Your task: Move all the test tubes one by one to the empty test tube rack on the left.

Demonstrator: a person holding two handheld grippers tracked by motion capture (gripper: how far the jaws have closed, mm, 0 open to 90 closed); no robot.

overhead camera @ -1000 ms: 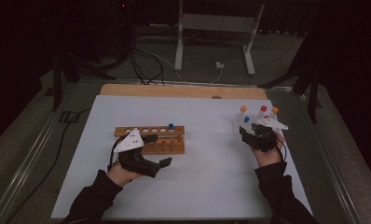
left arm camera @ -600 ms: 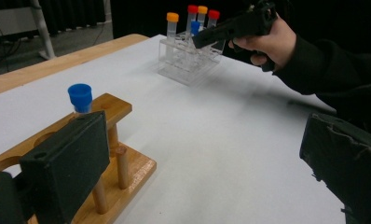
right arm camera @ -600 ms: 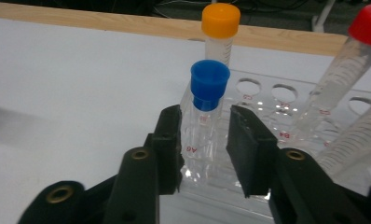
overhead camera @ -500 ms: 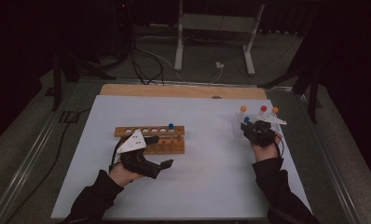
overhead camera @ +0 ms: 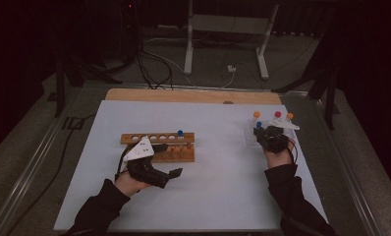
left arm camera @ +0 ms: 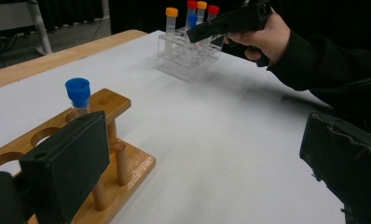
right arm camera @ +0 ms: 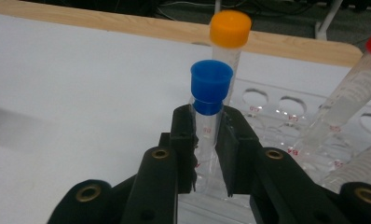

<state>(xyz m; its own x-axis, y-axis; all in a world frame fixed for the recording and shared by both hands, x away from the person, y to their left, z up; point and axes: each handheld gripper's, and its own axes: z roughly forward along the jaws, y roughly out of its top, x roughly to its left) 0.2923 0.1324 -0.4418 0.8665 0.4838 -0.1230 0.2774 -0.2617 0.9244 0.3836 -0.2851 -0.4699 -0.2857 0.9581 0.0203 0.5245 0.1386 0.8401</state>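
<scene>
Blue-capped tube (right arm camera: 210,116), base behind jaws

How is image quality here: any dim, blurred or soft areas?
High view: dim, dark surroundings, only the white table lit. Left gripper view: near pads soft, clear rack slightly blurred. Right gripper view: blue-capped tube sharp in the right tool.

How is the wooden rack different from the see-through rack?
The wooden rack is brown and solid; the clear rack is see-through plastic. The wooden rack holds one blue-capped tube; the clear rack holds several, with orange, red and blue caps. The left gripper is open beside the wooden rack, while the right gripper at the clear rack is shut on a blue tube. Both racks stand on the white table.
</scene>
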